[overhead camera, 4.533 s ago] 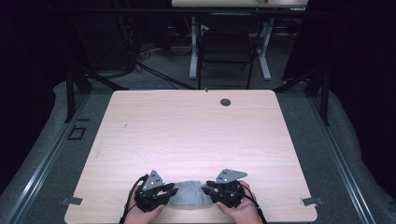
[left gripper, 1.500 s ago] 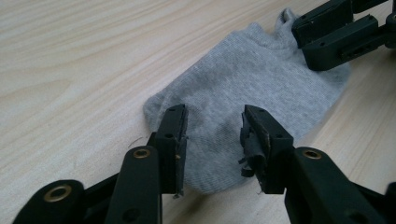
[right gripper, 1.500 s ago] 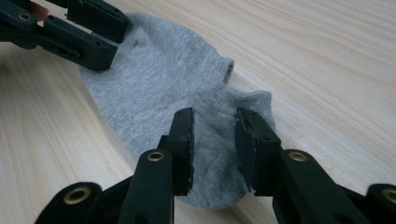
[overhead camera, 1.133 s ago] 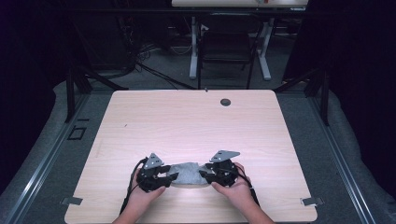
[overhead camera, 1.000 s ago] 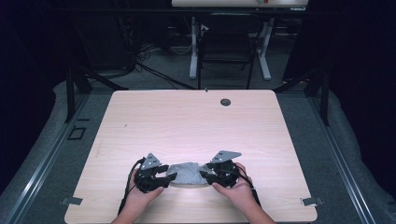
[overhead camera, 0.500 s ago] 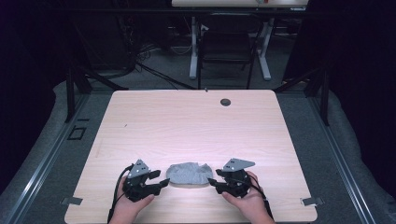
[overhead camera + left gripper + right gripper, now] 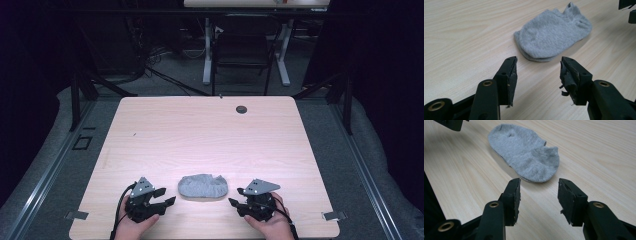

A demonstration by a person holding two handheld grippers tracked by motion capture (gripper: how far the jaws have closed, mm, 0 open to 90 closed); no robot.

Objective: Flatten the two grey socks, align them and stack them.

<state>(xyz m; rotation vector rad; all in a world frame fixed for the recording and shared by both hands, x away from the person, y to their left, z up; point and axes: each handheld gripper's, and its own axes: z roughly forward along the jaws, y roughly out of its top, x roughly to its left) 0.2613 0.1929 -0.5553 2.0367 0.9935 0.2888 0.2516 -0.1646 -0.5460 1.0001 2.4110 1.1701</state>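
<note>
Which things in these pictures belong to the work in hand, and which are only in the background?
Belong to the work:
- grey sock, folded flat on the table
- left gripper, open, beside the sock
- right gripper, open, beside the sock

Only around:
- dark round hole near the table's far edge
- chair behind the table

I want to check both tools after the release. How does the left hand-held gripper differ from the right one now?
The left hand-held gripper lies left of the sock; the right hand-held gripper lies right of it. In the gripper views, one pad of the left looks torn and frayed, while the right's pads look less ragged. Both are open, hold nothing, and point at the sock without touching it.
</note>
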